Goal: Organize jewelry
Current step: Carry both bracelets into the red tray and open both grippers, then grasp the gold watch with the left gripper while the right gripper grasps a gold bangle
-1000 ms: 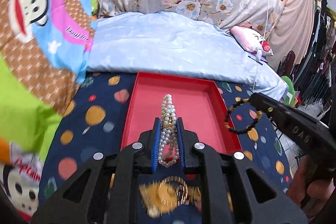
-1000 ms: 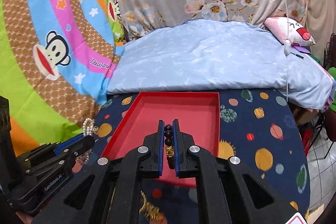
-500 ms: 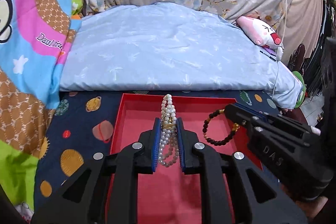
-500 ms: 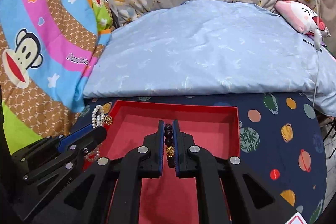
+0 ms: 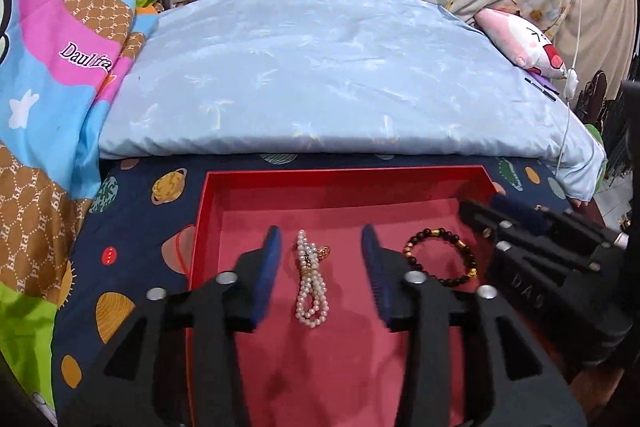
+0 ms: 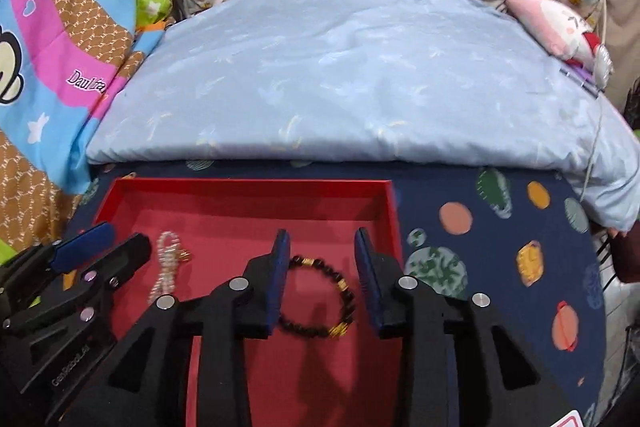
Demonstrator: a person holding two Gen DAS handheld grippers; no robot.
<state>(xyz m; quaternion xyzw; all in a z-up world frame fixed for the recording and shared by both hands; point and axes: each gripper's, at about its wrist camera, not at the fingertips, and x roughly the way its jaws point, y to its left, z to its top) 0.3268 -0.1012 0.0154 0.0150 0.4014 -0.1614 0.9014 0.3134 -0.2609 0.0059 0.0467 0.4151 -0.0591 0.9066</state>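
Pearl bracelet (image 5: pixel 310 283) | lying limp in red tray (image 5: pixel 340 175), dark bead bracelet (image 5: pixel 440 257) at its 3 o'clock | left gripper (image 5: pixel 318 259), right gripper (image 6: pixel 322 259) both gaping wide, gripping nothing | light, slippery; pinching across bunched strands seems best

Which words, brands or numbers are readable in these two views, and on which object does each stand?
"Daul fra": cursive print, cut off at a fold, on the multicoloured cartoon-monkey blanket.
"DAS": raised letters on the black body of the right gripper, partly readable.
"GenRobot.AI": small white print on the black body of the left gripper, blurred.
Brown blanket monogram: too small to read.
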